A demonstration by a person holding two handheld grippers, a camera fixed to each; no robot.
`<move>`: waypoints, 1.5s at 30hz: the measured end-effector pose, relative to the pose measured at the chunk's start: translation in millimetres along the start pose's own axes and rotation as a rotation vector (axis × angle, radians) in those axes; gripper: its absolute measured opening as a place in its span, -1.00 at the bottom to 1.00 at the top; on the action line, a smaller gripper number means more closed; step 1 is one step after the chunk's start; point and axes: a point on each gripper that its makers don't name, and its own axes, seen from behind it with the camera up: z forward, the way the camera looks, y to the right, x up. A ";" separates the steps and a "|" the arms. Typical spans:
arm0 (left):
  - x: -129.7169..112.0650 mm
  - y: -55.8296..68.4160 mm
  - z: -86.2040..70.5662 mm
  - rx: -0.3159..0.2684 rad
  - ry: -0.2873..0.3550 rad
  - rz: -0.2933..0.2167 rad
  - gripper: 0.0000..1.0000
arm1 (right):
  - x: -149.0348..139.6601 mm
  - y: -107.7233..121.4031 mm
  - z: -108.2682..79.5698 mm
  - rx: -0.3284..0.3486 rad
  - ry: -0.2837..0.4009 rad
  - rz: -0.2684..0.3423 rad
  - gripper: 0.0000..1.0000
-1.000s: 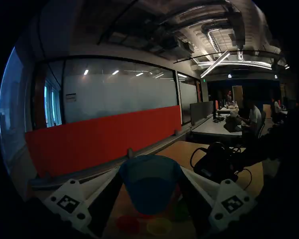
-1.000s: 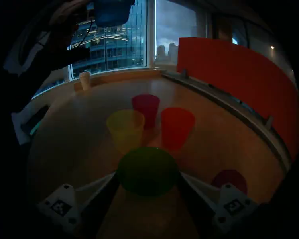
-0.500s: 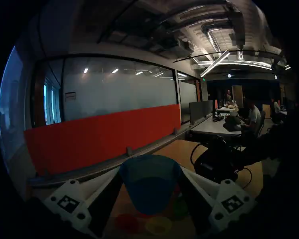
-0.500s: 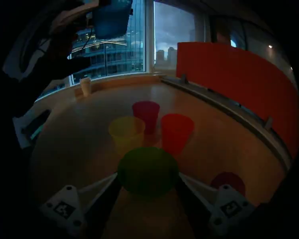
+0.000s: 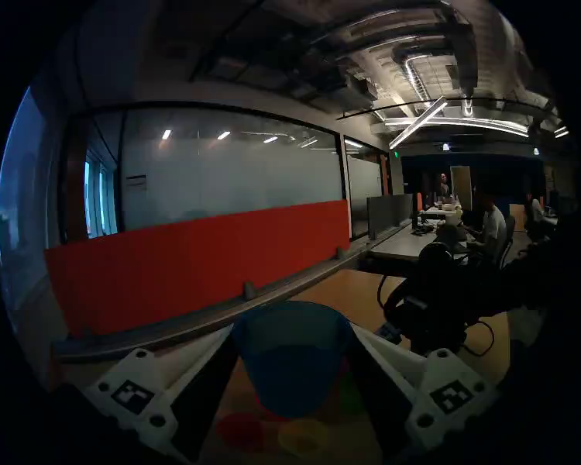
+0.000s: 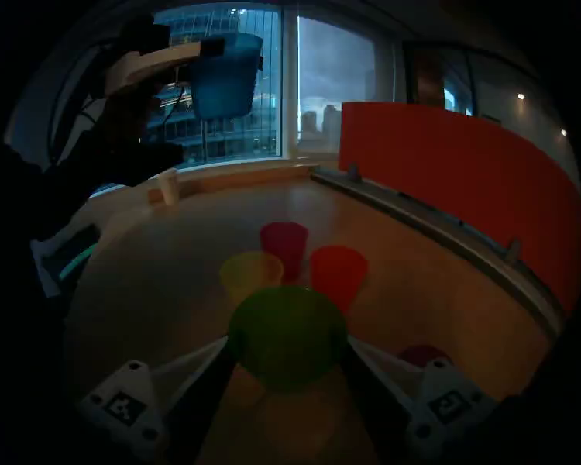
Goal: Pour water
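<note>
**A:** Left gripper view. Your left gripper (image 5: 293, 332) pinches one blue cup (image 5: 294, 372), a finger pressed to each side. The cup is translucent plastic, wider at the rim and darker in its lower half. You hold it out in front of an orange partition (image 5: 197, 263).

**B:** You also show two black-and-white square markers (image 5: 132, 395), one on each finger. Below the cup sit two rims, a reddish rim (image 5: 240, 430) and a yellow rim (image 5: 302, 438). The sign (image 5: 135, 182) on the glass wall is too small to read.

**A:** Right gripper view. Your right gripper (image 6: 288, 345) clamps one green cup (image 6: 287, 318) between both fingers, low over the wooden table (image 6: 445, 302).

**B:** Four cups stand on that table. The yellow cup (image 6: 250, 273), the magenta cup (image 6: 284, 242) and the red cup (image 6: 338, 271) cluster close together. A dark red cup (image 6: 422, 355) is half hidden behind your finger. A fifth, a small pale cup (image 6: 167, 186), stands far off by the window (image 6: 329, 77).

**A:** The blue cup (image 6: 225, 74) hangs high at upper left against that window. Your left gripper (image 6: 227, 50) closes on it, roughly upright, well above the table.
</note>
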 end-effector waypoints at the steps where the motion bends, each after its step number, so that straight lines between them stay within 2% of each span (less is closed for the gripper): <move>1: 0.2 0.9 0.2 -0.001 -0.001 0.000 0.75 | 1.7 0.3 -1.0 -0.003 0.007 0.001 0.88; 15: 2.2 6.8 1.4 -0.011 0.000 0.005 0.75 | 18.1 1.1 -11.7 -0.031 0.086 0.001 0.86; 33: 2.7 11.4 5.0 -0.027 0.011 -0.007 0.75 | 58.7 -2.0 -27.3 -0.042 0.240 0.010 0.83; 45: 7.4 17.2 8.6 -0.045 0.030 -0.018 0.75 | 83.1 -6.9 -38.9 -0.044 0.316 -0.019 0.82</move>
